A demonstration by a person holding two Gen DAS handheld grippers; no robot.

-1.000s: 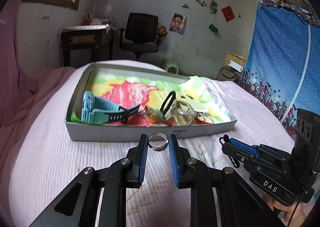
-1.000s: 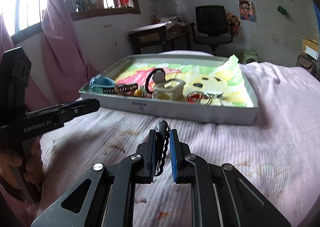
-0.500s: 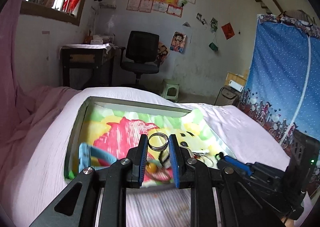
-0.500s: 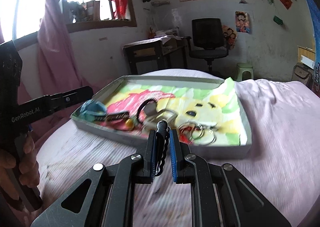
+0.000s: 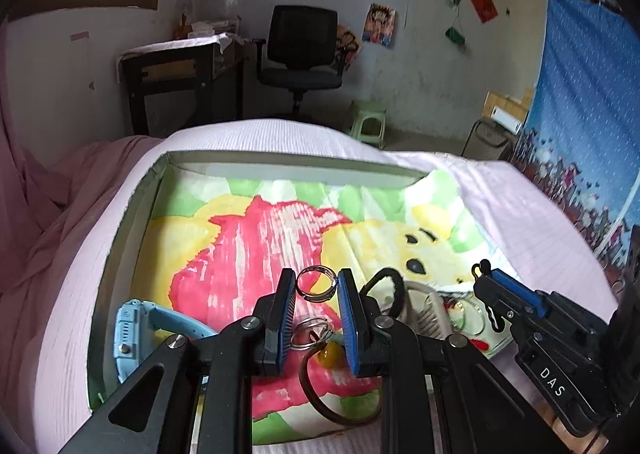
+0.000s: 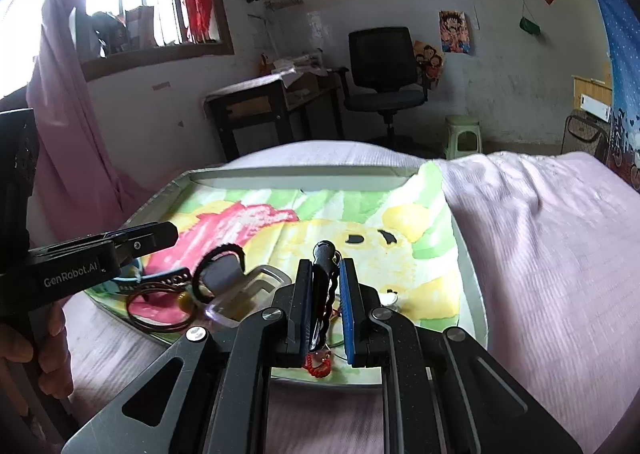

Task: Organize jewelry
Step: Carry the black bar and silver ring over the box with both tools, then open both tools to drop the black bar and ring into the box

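Hovering above the shallow tray point(image 5: 120, 238) on the bed point(image 6: 560, 238): left gripper point(image 5: 317, 288), fingers pinching a silver ring point(image 5: 316, 283); right gripper point(image 6: 325, 286), fingers clamped on a dark twisted cord piece point(image 6: 326, 274). Risked, probably: ring slipping from its thin edge hold, tangling with the bangle point(image 5: 340, 390) and blue watch point(image 5: 132, 330) below.

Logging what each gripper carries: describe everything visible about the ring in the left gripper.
The ring is a thin, plain band that looks like shiny silver metal, with no stone visible. It sits pinched at the very tips of the left gripper, its opening facing the camera, one blue pad pressing each side. It hangs in the air over the pink part of the tray's printed liner, touching nothing but the pads.
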